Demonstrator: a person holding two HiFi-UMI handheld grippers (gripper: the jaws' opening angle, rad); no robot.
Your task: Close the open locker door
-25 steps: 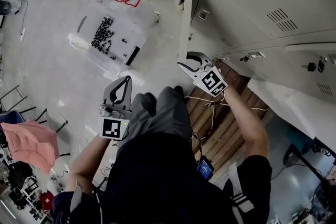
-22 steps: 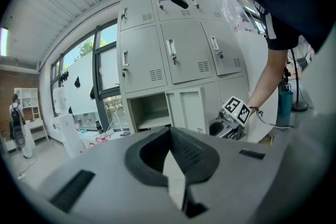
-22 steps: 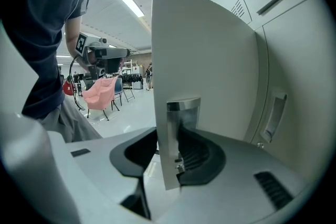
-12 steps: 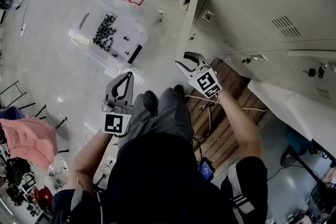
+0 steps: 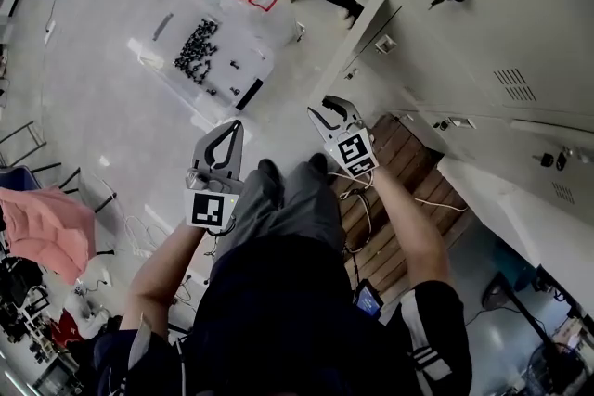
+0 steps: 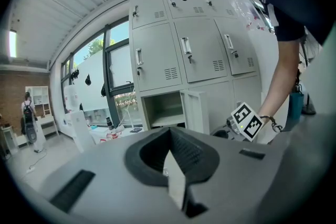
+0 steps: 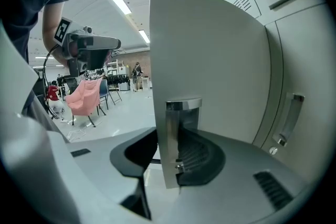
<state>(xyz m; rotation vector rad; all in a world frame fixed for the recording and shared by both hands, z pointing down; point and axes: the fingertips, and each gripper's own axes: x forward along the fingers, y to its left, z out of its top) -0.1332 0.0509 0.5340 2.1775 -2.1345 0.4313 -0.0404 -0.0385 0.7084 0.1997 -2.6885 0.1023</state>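
Between the jaws of the right gripper (image 5: 325,109), clamped on its edge, stands the open locker door (image 7: 210,60); pushing off the hinge's arc could wrench the chrome handle (image 7: 181,113) free.

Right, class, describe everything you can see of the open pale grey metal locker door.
The pale grey metal locker door is a flat, plain painted sheet. It stands upright, swung out from a low row of lockers, so its compartment is open. A polished chrome handle plate sits at its free edge. That edge stands between the jaws of the right gripper, whose pads close on it at the handle. Nothing else touches it; the left gripper hangs apart, shut and empty.
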